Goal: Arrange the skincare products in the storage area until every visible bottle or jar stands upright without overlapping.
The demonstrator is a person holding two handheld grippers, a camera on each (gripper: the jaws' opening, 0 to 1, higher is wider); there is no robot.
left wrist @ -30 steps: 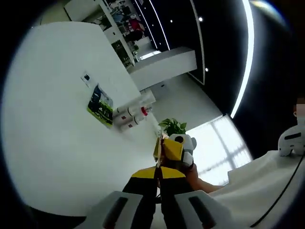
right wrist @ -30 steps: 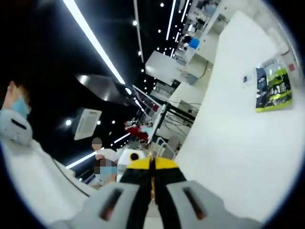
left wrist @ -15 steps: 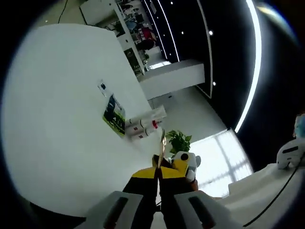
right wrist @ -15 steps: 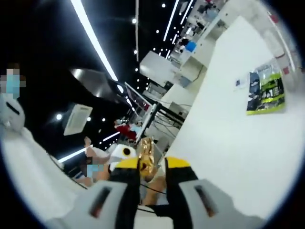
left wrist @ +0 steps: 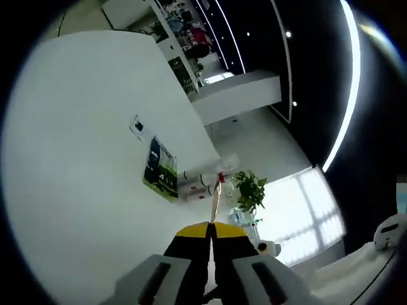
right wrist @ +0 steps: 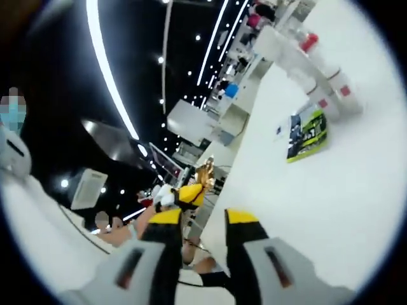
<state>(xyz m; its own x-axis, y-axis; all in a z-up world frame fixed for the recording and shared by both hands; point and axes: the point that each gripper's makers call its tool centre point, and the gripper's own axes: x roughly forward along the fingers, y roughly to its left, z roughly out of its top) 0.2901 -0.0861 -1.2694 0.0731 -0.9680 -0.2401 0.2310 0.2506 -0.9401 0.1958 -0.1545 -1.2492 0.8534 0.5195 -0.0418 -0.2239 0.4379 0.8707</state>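
- In the left gripper view the left gripper (left wrist: 210, 234) has its yellow-tipped jaws pressed together, and a thin pale stick-like thing (left wrist: 215, 202) rises from between the tips; what it is cannot be made out.
- Just past the top of that stick, a cluster of white bottles (left wrist: 202, 185) with red marks lies on its side on the white table (left wrist: 82, 159).
- A dark green and lime packet (left wrist: 160, 170) lies flat on the table, touching or just beside the bottles.
- A small white card (left wrist: 137, 126) with a dark mark lies farther along the table, apart from the packet.
- A green potted plant (left wrist: 250, 190) shows beyond the table's edge, near the bottles.
- In the right gripper view the right gripper (right wrist: 196, 226) has its jaws apart, with nothing between them.
- Through the gap, the left gripper (right wrist: 189, 192) shows at a distance, yellow-tipped, carried in a person's hand (right wrist: 141, 223).
- To the right spreads the white table (right wrist: 305, 210), with the green packet (right wrist: 308, 133) lying flat on it.
- Beside the packet lie the white bottles (right wrist: 321, 79), on their sides and close together, one with a red cap.
- The small card (right wrist: 280, 131) sits just beside the packet's near end.
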